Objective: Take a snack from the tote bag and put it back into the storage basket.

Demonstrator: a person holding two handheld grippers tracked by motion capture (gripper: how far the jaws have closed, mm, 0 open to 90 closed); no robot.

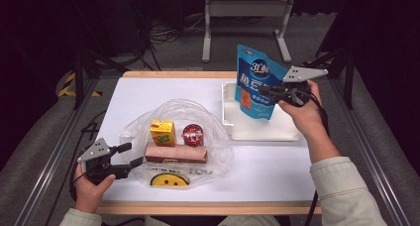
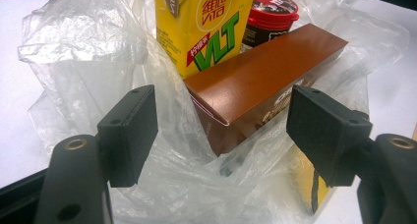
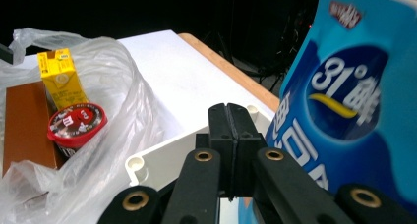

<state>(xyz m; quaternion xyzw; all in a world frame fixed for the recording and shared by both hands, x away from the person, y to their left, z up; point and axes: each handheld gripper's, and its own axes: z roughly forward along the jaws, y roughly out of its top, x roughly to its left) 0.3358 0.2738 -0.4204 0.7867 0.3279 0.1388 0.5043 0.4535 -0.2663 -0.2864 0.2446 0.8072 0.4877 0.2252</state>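
A blue pouch (image 1: pixel 255 82) (image 3: pixel 344 101) stands tilted over the white tray (image 1: pixel 262 132) (image 3: pixel 162 155) at the right. My right gripper (image 1: pixel 261 89) (image 3: pixel 229 121) is at its right edge with the jaws pressed together, pinching that edge. On a clear plastic bag (image 1: pixel 218 137) (image 2: pixel 74 42) lie a yellow drink carton (image 1: pixel 162 132) (image 2: pixel 206 27), a red-lidded cup (image 1: pixel 193 135) (image 2: pixel 270 13) and a long brown box (image 1: pixel 176 153) (image 2: pixel 260 81). My left gripper (image 1: pixel 131 154) (image 2: pixel 221 130) is open at the box's left end, its pads apart from it.
A yellow printed smiley (image 1: pixel 169 180) shows on the plastic near the table's front edge. The white table (image 1: pixel 277 171) has wooden edges front and back. Cables and a metal stand (image 1: pixel 245 18) lie on the floor beyond it.
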